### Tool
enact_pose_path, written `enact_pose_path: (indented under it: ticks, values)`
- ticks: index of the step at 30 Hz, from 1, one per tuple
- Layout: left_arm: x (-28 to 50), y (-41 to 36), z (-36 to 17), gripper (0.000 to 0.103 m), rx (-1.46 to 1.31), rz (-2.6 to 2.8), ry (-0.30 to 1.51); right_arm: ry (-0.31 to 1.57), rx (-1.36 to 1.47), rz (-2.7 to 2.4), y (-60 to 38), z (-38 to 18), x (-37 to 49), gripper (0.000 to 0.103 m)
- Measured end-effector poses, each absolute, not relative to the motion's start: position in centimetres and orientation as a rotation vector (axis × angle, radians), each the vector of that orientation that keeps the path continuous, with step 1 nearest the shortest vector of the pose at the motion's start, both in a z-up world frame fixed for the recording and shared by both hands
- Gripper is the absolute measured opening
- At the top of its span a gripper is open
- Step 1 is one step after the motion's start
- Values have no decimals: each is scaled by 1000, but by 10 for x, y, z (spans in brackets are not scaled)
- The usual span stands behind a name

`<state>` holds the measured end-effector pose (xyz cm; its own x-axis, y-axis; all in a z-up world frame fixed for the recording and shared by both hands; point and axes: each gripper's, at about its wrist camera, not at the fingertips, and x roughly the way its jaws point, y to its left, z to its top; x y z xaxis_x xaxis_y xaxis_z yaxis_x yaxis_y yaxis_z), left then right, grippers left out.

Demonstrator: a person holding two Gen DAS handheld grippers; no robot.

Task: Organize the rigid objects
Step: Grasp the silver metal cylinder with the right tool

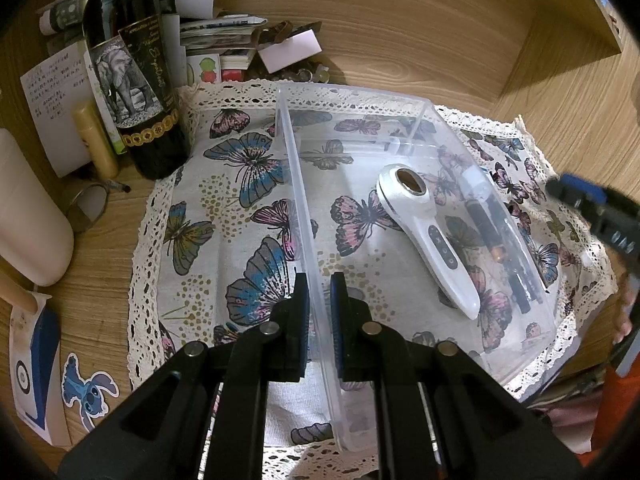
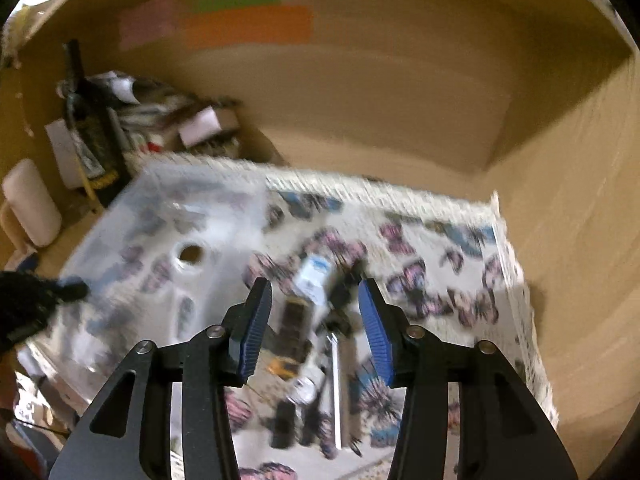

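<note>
your left gripper (image 1: 319, 296) is clamped on the near wall of the clear bin (image 1: 420, 104), a grip only the left wrist view shows sharply. inside it the white handheld device (image 1: 430, 232) lies flat, round head toward 11 o'clock, handle toward 5. your right gripper (image 2: 316, 328) hangs released over a blurred pile of small items (image 2: 308, 340) on the butterfly cloth (image 2: 440, 280), outside the bin. a wine bottle (image 1: 132, 72) stands at 10 o'clock on the wooden surface (image 1: 100, 248).
</note>
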<state>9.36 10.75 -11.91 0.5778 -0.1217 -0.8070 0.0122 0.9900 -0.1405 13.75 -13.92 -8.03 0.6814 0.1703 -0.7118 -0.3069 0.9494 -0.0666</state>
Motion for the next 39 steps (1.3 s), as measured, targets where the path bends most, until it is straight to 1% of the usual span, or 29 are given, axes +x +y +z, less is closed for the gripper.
enact_pose_path:
  ticks: [9, 11, 12, 14, 16, 20, 27, 39]
  values:
    - [94, 108, -120, 10, -124, -75, 953, 950, -174, 206, -172, -144, 143, 42]
    - [94, 108, -120, 10, -123, -75, 954, 972, -174, 201, -176, -154, 143, 40]
    - [94, 108, -120, 10, -122, -75, 954, 975, -167, 209, -177, -156, 143, 38]
    - [94, 108, -120, 10, -123, -75, 955, 992, -167, 214, -177, -162, 145, 26]
    - [94, 109, -120, 10, -124, -74, 955, 1005, -173, 221, -175, -166, 147, 23]
    - [94, 110, -120, 10, -123, -73, 955, 986, -170, 226, -173, -164, 145, 14]
    - [94, 109, -120, 10, -124, -73, 955, 950, -140, 226, -175, -154, 141, 14]
    - [95, 107, -120, 10, -124, -71, 956, 783, -81, 258, -169, -91, 126, 14]
